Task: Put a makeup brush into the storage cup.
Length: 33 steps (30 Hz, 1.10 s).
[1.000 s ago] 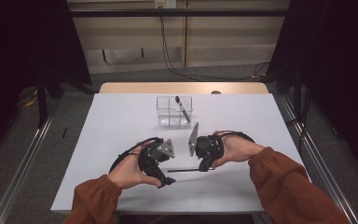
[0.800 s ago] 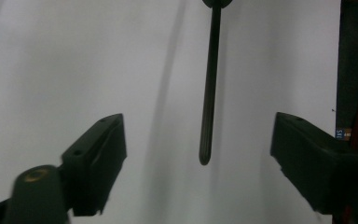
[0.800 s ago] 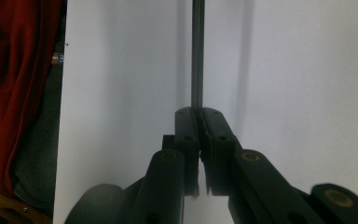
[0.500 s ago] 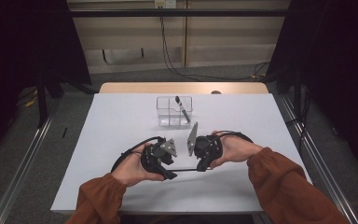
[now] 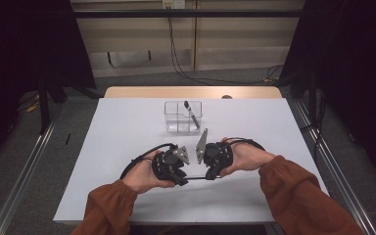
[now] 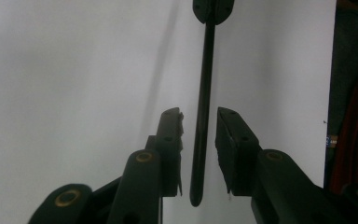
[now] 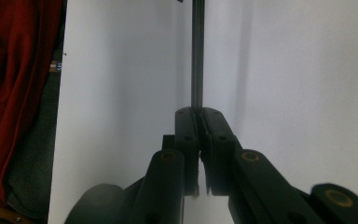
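Observation:
A thin black pen hangs level just above the white table, near its front edge. My right gripper is shut on one end of it; in the right gripper view the pads clamp the pen, which runs straight away from them. My left gripper faces it from the left. Its jaws have just been closing around the pen's other end, and a thin gap still shows beside each pad at the left gripper. The right gripper's tips show at the pen's far end.
A clear plastic divided box stands at the table's middle back with another black pen leaning in it. A wooden strip edges the far side. Both orange sleeves cross the front edge.
The left hand has edged slightly towards the right one along the pen. The right hand and the pen have stayed put.

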Available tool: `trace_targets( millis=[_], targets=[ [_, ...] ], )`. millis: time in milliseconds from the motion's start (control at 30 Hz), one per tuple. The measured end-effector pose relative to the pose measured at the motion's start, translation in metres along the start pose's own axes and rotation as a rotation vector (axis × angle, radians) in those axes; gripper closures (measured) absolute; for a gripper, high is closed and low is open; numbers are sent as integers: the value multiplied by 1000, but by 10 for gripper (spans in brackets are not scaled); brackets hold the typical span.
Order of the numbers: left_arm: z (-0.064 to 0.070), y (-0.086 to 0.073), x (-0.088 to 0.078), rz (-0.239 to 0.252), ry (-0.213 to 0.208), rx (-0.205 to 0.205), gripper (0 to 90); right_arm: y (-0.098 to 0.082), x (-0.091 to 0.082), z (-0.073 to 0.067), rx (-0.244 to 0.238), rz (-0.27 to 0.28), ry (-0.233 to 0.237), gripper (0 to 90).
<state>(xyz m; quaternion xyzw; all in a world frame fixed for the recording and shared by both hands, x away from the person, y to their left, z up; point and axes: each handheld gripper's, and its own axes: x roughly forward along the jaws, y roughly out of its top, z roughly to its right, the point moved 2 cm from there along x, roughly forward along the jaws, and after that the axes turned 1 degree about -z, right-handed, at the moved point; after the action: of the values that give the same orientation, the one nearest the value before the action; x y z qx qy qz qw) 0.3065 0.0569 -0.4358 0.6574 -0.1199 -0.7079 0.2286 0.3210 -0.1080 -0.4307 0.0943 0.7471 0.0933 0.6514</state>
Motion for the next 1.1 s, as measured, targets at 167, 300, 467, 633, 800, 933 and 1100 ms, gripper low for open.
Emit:
trace_targets(
  millis=[167, 300, 467, 633, 800, 933, 1100],
  targets=[
    [-1, 0, 2, -11, 0, 3, 785, 0, 2, -1, -3, -2, -2, 860],
    [-2, 1, 3, -9, -8, 3, 794, 0, 1, 0, 2, -2, -6, 860],
    [-1, 0, 4, -23, -16, 14, 838, -1, 2, 0, -3, 1, -9, 859],
    [-6, -1, 6, -11, -44, -2, 841, -2, 4, 0, -9, 9, -16, 858],
    [-7, 0, 5, -13, -46, -6, 851, -3, 2, 2, 1, 22, -33, 835],
    [-6, 0, 5, -4, -46, -7, 854, -4, 2, 2, -1, 26, -34, 804],
    [-7, -2, 1, 8, -43, -13, 854, -4, 2, 2, 7, 49, -30, 714]
  ],
)
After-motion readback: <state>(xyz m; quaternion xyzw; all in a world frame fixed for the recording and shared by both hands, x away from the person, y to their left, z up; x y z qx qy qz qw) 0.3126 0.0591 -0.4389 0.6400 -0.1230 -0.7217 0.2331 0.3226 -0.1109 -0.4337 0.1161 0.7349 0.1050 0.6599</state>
